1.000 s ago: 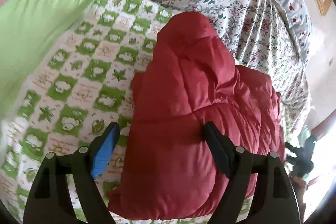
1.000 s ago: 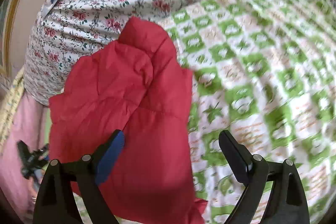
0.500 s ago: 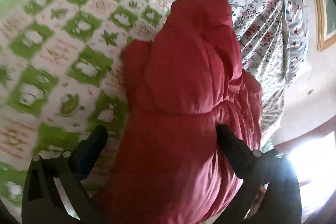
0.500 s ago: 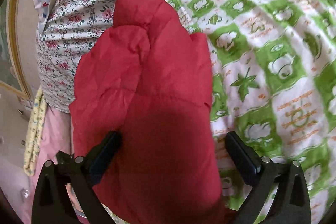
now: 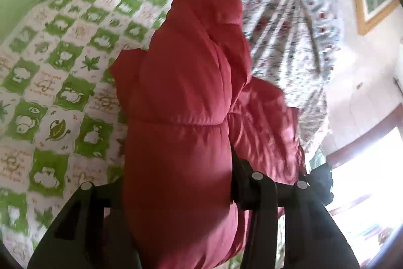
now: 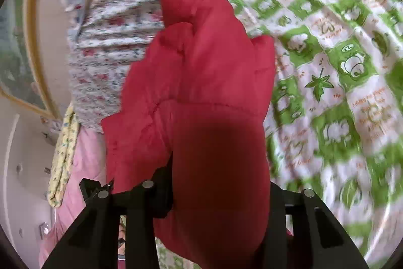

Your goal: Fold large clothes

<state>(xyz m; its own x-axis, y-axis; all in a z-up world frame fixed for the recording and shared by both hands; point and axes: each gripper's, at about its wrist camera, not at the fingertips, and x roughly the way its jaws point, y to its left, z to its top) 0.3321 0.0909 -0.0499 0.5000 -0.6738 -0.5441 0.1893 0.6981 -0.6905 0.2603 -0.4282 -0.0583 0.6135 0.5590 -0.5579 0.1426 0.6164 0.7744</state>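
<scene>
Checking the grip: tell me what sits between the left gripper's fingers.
The red padded jacket bulges between the closing fingers of the left gripper, per the left wrist view.

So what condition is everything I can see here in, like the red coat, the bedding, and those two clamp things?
Puffy red quilted jacket: bunched in a folded heap on the bed, pinched at its near end from both sides.
Left hand-held gripper: jaws closing, jacket padding between them.
Right hand-held gripper: jaws closing, jacket padding between them.
Green-and-white checked cotton bedspread: spread flat under the jacket.
Floral quilt: piled beyond the jacket.

Red jacket [image 5: 181,97] hides both claws' fingertips (floral bedding [image 6: 121,47] blurred).
</scene>
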